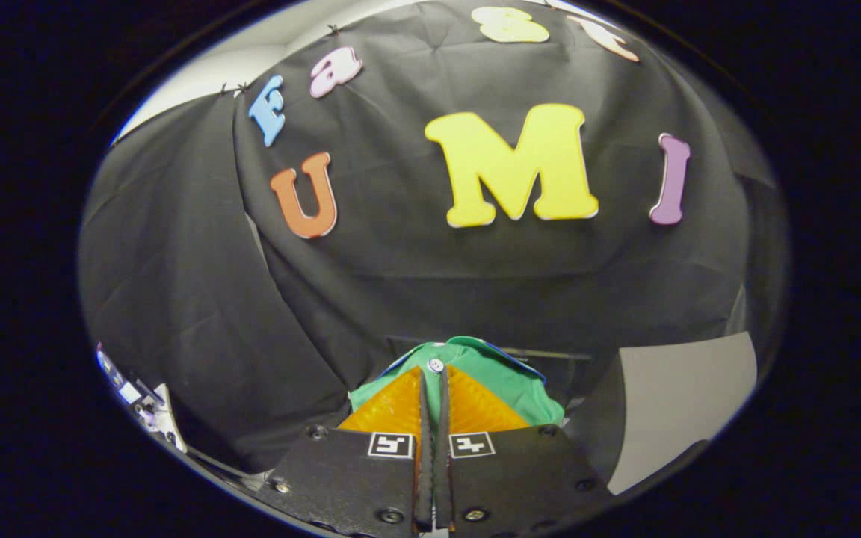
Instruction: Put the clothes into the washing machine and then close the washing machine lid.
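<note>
Holding a green garment [501, 381] pinched between the two fingers, my gripper [434, 388] sits at the bottom centre of the frame, closed tight with only a thin seam of cloth showing in the gap. The fabric bunches just ahead of the fingertips, with a small white button [436, 365] right at the tips and a blue-edged collar behind it. I judge the garment is lifted and in transit, since it hangs against the black cloth wall [415, 269] with nothing visibly supporting it.

The risk, as I read it, is the grip itself: I seem to have only a fold near the collar, so a quick swing could let the cloth slide out. I also cannot see how much fabric dangles below, and a trailing hem might snag on the machine's rim. The washing machine I cannot make out from here.

At the lower right lies a pale flat panel [688, 403]; the lower left holds some small clutter [139, 400] I cannot identify.
</note>
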Demonstrator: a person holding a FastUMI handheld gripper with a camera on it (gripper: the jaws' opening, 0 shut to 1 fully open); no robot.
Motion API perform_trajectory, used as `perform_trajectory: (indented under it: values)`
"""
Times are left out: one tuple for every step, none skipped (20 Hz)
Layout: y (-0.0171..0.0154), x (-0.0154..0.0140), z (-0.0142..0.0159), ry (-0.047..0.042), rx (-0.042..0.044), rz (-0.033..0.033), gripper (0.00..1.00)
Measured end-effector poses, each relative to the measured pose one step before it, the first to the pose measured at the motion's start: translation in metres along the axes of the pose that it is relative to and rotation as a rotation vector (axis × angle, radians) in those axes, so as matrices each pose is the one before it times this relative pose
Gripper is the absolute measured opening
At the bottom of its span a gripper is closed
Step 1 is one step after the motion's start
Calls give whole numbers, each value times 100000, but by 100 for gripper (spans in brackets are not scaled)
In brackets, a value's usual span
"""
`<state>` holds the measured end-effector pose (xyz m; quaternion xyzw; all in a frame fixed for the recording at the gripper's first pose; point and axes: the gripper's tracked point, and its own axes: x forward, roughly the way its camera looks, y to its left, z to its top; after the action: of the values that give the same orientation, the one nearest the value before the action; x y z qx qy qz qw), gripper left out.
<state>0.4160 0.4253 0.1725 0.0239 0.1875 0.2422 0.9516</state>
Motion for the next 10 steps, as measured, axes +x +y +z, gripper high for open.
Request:
perform_trajectory:
  values:
    - [-41, 1426, -903, 2501, 502, -322, 5]
    - [-159, 1192, -977, 2619, 649, -768, 5]
    - [-77, 1302, -870, 2365, 774, -285, 5]
    - [-18, 1383, -841, 2455, 525, -329, 5]
    - [-297, 1304, -788, 2551, 727, -593, 5]
    - [-191, 1260, -872, 2260, 539, -477, 5]
    - [-421, 1421, -629, 2198, 78, -841, 5]
    - [-349, 1086, -890, 2281, 394, -982, 5]
    - [-302, 1187, -736, 2164, 378, -720, 5]
    - [-393, 945, -853, 2285, 661, -768, 5]
